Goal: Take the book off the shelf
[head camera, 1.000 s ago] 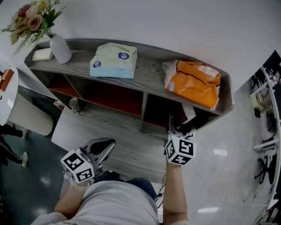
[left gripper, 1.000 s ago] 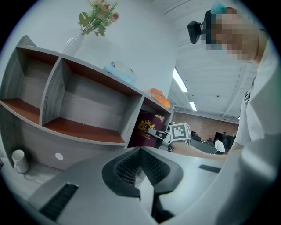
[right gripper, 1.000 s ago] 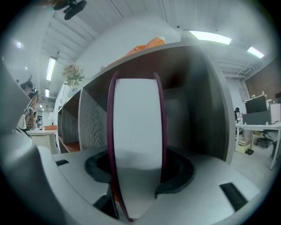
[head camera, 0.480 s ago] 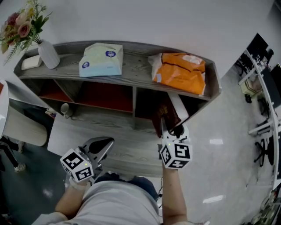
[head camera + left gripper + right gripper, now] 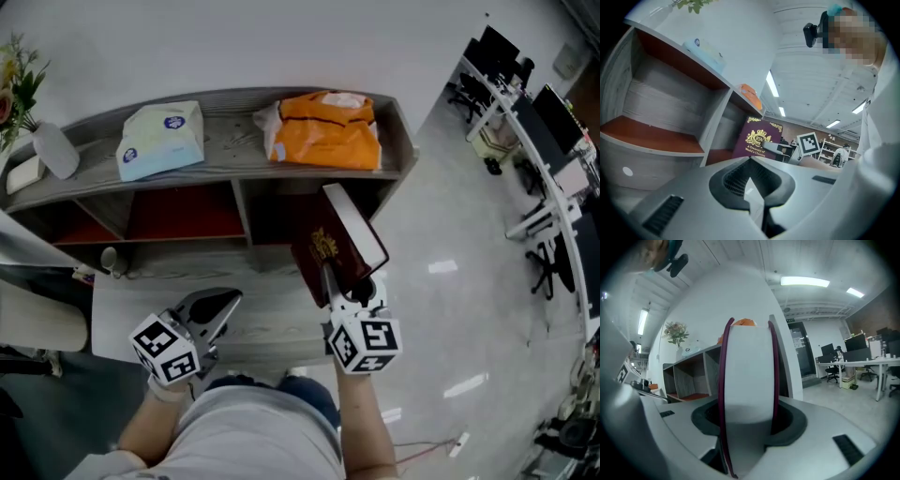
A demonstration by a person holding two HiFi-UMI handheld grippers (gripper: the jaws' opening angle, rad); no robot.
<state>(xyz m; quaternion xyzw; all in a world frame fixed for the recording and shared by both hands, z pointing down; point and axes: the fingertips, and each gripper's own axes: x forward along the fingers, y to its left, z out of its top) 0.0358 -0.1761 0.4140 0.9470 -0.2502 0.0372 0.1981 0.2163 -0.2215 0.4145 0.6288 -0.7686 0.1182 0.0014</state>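
Note:
A maroon book [image 5: 336,249] with a gold crest is out of the grey shelf unit [image 5: 225,157] and hangs in front of its lower right compartment. My right gripper [image 5: 350,287] is shut on the book's lower edge; in the right gripper view the white page block [image 5: 747,376] fills the gap between the jaws. My left gripper [image 5: 217,306] is lower left, near my body, shut and holding nothing. The left gripper view shows the book's cover [image 5: 758,139] beyond that gripper's closed jaws.
On the shelf top lie a pale tissue pack [image 5: 159,141] and an orange bag [image 5: 323,131]; a white vase [image 5: 52,150] stands at the far left. Desks and office chairs [image 5: 534,112] line the right side. A white chair [image 5: 33,319] sits at left.
The book has come out of the lower right compartment, drawn toward me in the right gripper. The head view has swung to the right. The left gripper has stayed put.

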